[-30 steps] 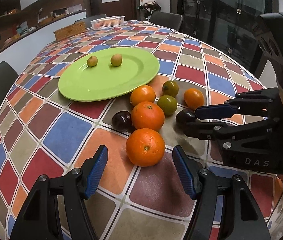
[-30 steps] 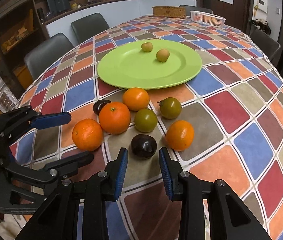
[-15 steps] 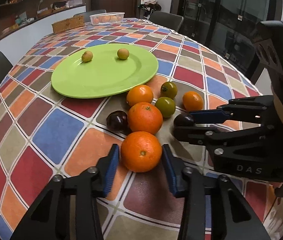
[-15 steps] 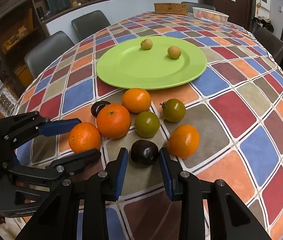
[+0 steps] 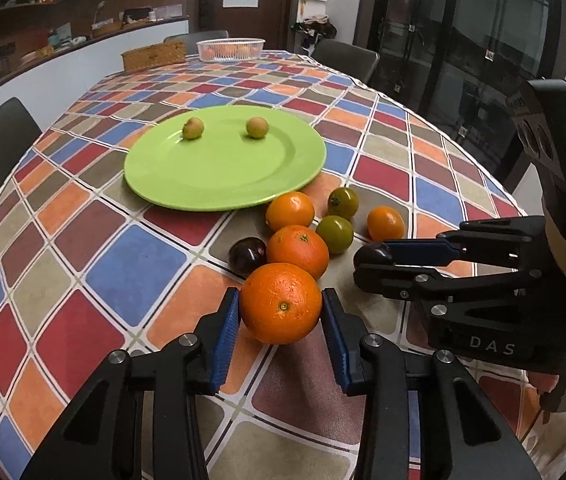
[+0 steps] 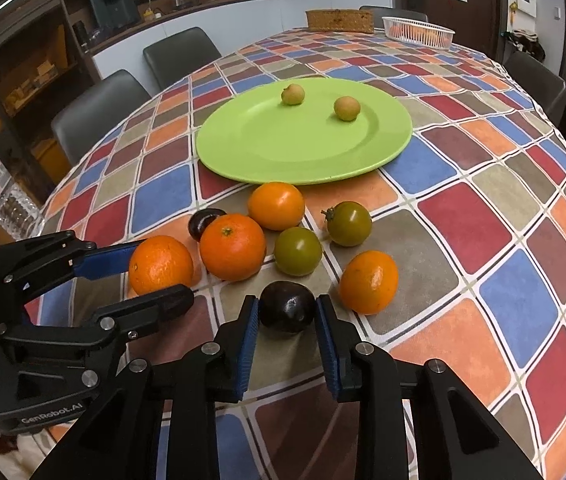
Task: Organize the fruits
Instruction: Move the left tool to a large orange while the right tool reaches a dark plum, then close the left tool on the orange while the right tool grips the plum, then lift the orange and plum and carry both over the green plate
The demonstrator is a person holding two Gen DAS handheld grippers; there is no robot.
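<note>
My left gripper (image 5: pixel 281 305) is shut on a large orange (image 5: pixel 280 320) at the near end of a fruit cluster on the checked tablecloth; the right wrist view shows the same gripper (image 6: pixel 155 276) and orange (image 6: pixel 161 264) from the side. My right gripper (image 6: pixel 287 308) is shut on a dark plum (image 6: pixel 287 320), its pads pressing both sides. Loose beside them lie another orange (image 5: pixel 297 250), a second plum (image 5: pixel 247 255), two green tomatoes (image 5: pixel 335 233) and two small oranges (image 5: pixel 290 211). Behind them, a green plate (image 5: pixel 219 172) holds two small yellowish fruits (image 5: pixel 193 128).
A white basket (image 5: pixel 230 49) with orange fruit and a wicker box (image 5: pixel 154 56) stand at the table's far end. Dark chairs (image 6: pixel 99 108) line the left side and the far edge. Bare tablecloth stretches left of the cluster and right of the plate.
The left jaws closed from wide apart onto the large orange. The right fingers slid forward around the dark plum and pinched it.
</note>
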